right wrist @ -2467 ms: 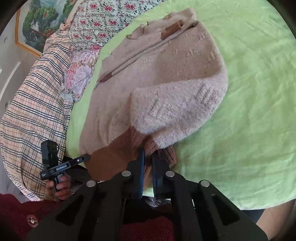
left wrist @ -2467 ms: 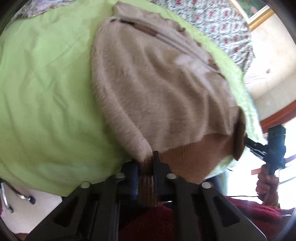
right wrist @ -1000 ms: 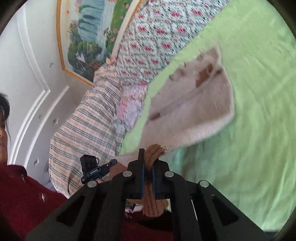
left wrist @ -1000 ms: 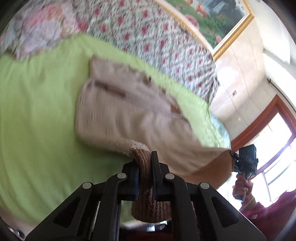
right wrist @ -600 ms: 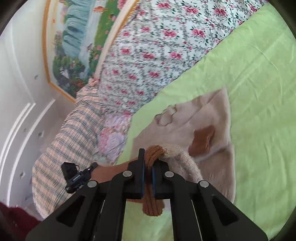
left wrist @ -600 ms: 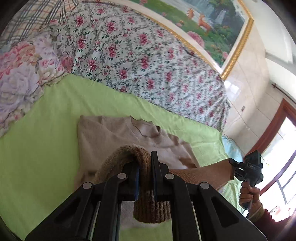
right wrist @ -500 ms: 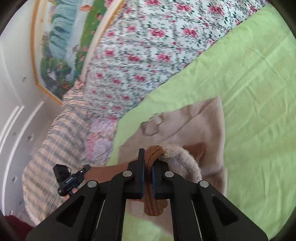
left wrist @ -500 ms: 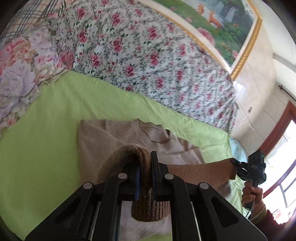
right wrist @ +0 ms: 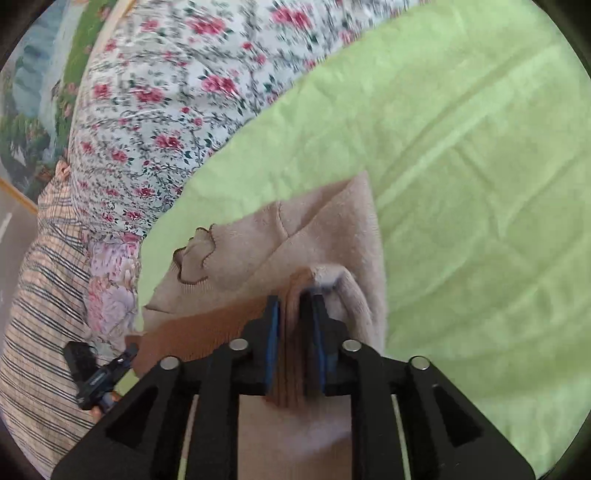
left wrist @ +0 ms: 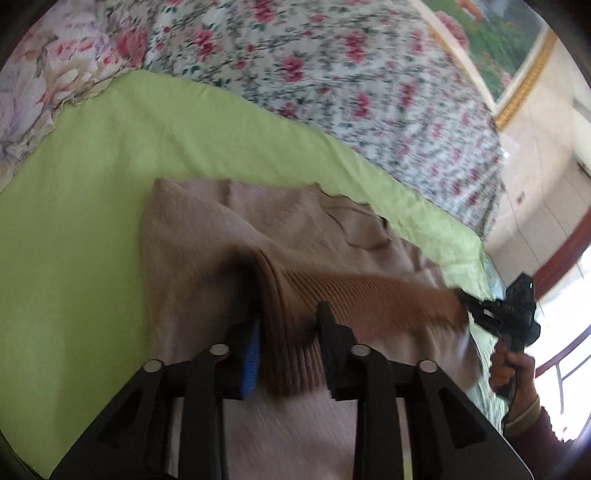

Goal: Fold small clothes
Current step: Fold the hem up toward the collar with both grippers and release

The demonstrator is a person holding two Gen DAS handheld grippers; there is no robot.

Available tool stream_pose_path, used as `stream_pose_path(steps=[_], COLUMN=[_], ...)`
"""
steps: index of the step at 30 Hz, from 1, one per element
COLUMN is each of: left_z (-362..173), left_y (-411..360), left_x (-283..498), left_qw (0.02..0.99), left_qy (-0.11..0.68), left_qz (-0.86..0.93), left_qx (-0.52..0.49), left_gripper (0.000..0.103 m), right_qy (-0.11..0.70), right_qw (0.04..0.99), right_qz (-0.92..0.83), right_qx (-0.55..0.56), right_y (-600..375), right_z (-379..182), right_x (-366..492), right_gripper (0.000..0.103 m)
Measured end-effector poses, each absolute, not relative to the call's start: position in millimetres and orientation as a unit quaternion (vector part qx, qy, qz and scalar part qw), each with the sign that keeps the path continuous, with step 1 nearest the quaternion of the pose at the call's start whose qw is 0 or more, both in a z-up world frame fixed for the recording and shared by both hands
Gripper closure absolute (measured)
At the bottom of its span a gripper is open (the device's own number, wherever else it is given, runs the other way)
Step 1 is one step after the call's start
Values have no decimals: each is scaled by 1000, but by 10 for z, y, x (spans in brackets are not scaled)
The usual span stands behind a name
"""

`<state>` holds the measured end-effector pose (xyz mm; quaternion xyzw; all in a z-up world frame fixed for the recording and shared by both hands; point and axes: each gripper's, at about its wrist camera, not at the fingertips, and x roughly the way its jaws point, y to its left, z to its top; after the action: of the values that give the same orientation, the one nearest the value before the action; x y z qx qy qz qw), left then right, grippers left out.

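Now the left hand-held gripper (left wrist: 288,325) is seen closest, with its jaws parted a little. They have just been opening, and the brown ribbed hem (left wrist: 369,299) of the sweater (left wrist: 207,251) lies loose between them, not pinched any more. In the other view the right hand-held gripper (right wrist: 293,321) is the same: its jaws have just been opening too, and the other end of the hem (right wrist: 291,332) sits between the blue pads (right wrist: 272,343) without being squeezed hard.

The hem was carried by its 2 ends, 1 in each gripper, so that the bottom of the sweater could be laid flat and straight over the top part. It looks as if the jaws are being let go because the hem is now where it was wanted.

A bit farther out, the beige sweater is spread on the green sheet (left wrist: 92,177) of the bed, folded over itself, with its neck (right wrist: 195,254) pointing away toward the pillows. It is kept in the middle of the sheet, where there is room for folding.

Farthest away, a flowered blanket (left wrist: 295,59) and a checked cloth (right wrist: 40,295) are piled at the head of the bed, and a painting (left wrist: 495,33) is hung on the wall.
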<state>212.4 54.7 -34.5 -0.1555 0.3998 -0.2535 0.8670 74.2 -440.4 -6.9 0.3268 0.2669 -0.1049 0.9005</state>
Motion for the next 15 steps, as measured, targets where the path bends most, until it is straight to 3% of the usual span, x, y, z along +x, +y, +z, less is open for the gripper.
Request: stream_pose_path(steps=[2,7,15], left_z=[-330,-517,-610], left_y=[405,-197,-206], left_x=[1797,1427,2077], left_qw=[861,842,835], left_qy=[396,420,449], left_qz=[-278,-321,-300], left_qx=[-154,-110,-103], left_gripper=[67,66,72], right_qy=[263,355,415], right_qw=[918,913,903], right_qz=[-76,61,33], right_qx=[288,189,107], right_y=[-4077,-3210,-3354], right_z=[4,-242,-312], right_x=[592,859,1465], right_gripper=[71,70,72])
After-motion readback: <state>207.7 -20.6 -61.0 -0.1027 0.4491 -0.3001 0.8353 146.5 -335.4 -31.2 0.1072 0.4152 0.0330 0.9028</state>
